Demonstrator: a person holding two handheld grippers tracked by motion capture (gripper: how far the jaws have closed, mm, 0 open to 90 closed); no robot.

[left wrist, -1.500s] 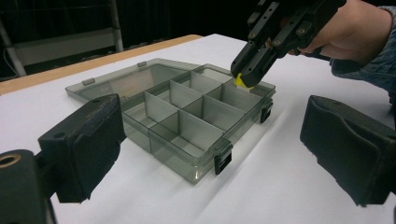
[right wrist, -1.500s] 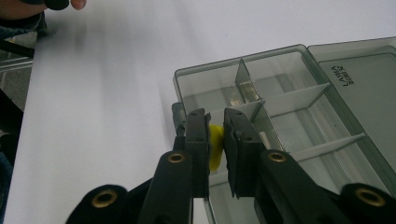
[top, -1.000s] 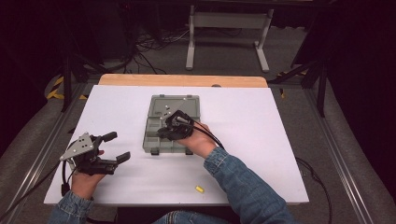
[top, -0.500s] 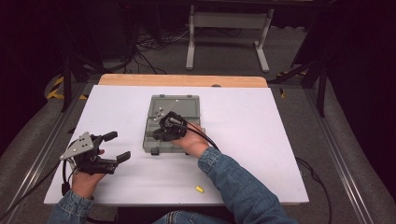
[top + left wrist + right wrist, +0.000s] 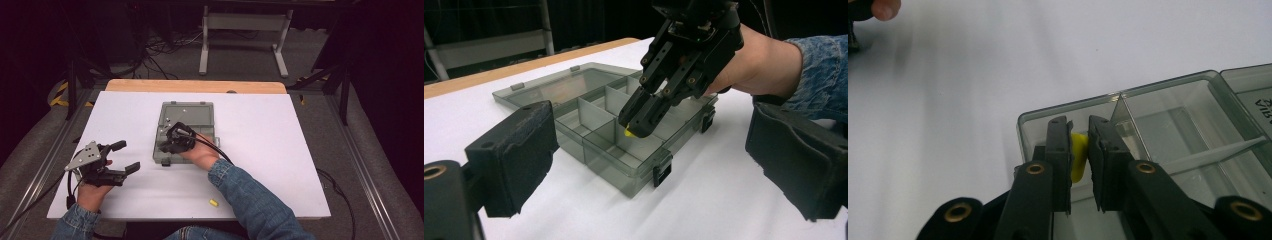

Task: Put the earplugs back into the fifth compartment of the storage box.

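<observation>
Small yellow piece [image 5: 1077,156] clamped between right gripper [image 5: 1078,145] jaws, poised just over corner compartment of grey compartment box [image 5: 200,116], centre of high view; not yet dropped in. Compartments in sight look bare. Second yellow piece [image 5: 214,203] loose near bottom edge, probably next. Left gripper [image 5: 129,157] idle at lower left, jaws apart, holding nothing. White tabletop [image 5: 280,150], wooden strip at far edge; dark room beyond, cables, grey stand.
</observation>
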